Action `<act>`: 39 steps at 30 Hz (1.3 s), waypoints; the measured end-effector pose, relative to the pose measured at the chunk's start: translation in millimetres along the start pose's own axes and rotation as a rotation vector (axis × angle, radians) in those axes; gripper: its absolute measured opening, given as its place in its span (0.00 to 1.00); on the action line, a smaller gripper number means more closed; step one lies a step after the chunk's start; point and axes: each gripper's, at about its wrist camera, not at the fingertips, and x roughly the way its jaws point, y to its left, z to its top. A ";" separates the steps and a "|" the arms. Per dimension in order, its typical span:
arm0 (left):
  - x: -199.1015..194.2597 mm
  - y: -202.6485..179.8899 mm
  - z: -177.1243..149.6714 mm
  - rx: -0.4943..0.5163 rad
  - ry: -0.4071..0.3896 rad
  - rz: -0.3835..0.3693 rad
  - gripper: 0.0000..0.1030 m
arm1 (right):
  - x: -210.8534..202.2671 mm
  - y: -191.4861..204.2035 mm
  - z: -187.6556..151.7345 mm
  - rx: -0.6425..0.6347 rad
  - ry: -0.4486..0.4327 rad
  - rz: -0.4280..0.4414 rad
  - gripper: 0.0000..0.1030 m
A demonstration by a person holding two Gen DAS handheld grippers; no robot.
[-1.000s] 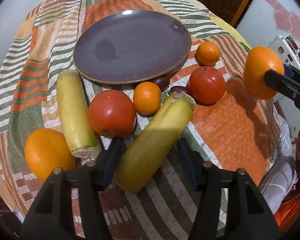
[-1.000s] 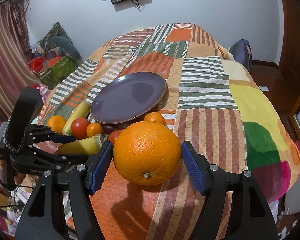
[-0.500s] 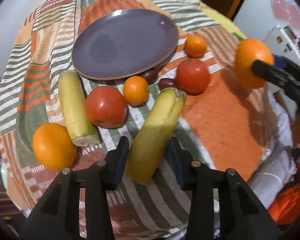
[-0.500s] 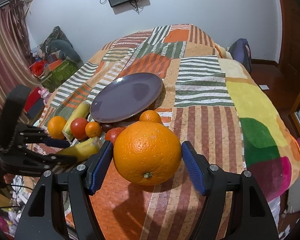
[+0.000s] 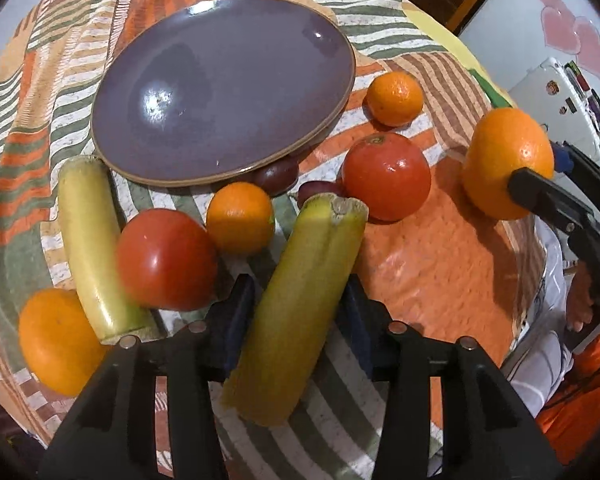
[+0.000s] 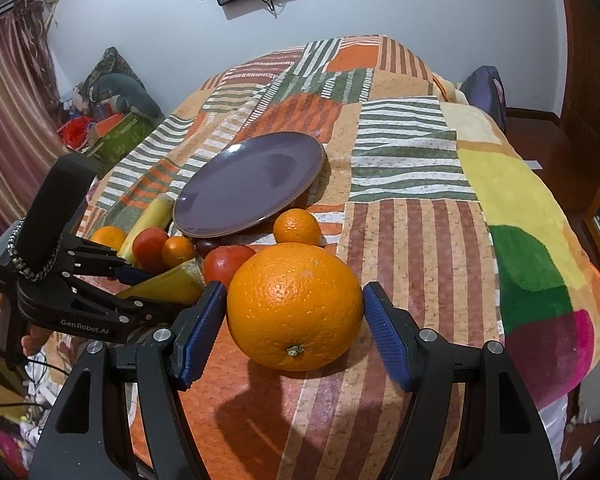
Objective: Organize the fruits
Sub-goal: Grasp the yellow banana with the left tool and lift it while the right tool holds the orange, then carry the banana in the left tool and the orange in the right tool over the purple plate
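My left gripper (image 5: pixel 298 286) is shut on a yellow-green banana (image 5: pixel 308 264), its pads pressing both sides near the banana's lower end. Beside it on the patchwork cloth lie a second banana (image 5: pixel 86 240), two tomatoes (image 5: pixel 166 258) (image 5: pixel 386 176), two small oranges (image 5: pixel 240 216) (image 5: pixel 394 98) and an orange (image 5: pixel 56 332) at the left. The purple plate (image 5: pixel 220 80) behind them holds nothing. My right gripper (image 6: pixel 292 294) is shut on a large orange (image 6: pixel 294 306), held above the cloth. That orange (image 5: pixel 504 160) also shows at the right of the left wrist view.
Two dark grapes (image 5: pixel 278 174) (image 5: pixel 320 190) lie against the plate's near rim. The cloth-covered surface drops off at its right edge (image 6: pixel 572 280). Bags and boxes (image 6: pixel 116 136) are piled by the curtain at the left. A person's hand (image 5: pixel 580 300) shows under the right gripper.
The left gripper's jaws have narrowed onto the banana and the gripper has shifted slightly over the fruit. The right gripper and its orange have stayed where they were.
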 end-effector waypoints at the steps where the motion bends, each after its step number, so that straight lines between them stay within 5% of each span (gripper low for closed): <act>1: -0.3 -0.4 -0.3 -0.008 -0.010 0.003 0.44 | -0.2 -0.2 -0.2 0.001 0.000 0.000 0.65; 17: -27.9 -9.2 -48.4 -0.068 -0.086 0.006 0.33 | -14.1 15.4 5.0 -0.056 -0.031 -0.024 0.65; 29: -14.4 -15.1 -27.3 -0.052 -0.113 0.018 0.33 | -10.9 18.9 9.3 -0.076 -0.024 -0.050 0.65; 39: -61.1 -16.6 -30.2 -0.078 -0.260 0.003 0.32 | -17.1 25.1 34.8 -0.122 -0.090 -0.077 0.65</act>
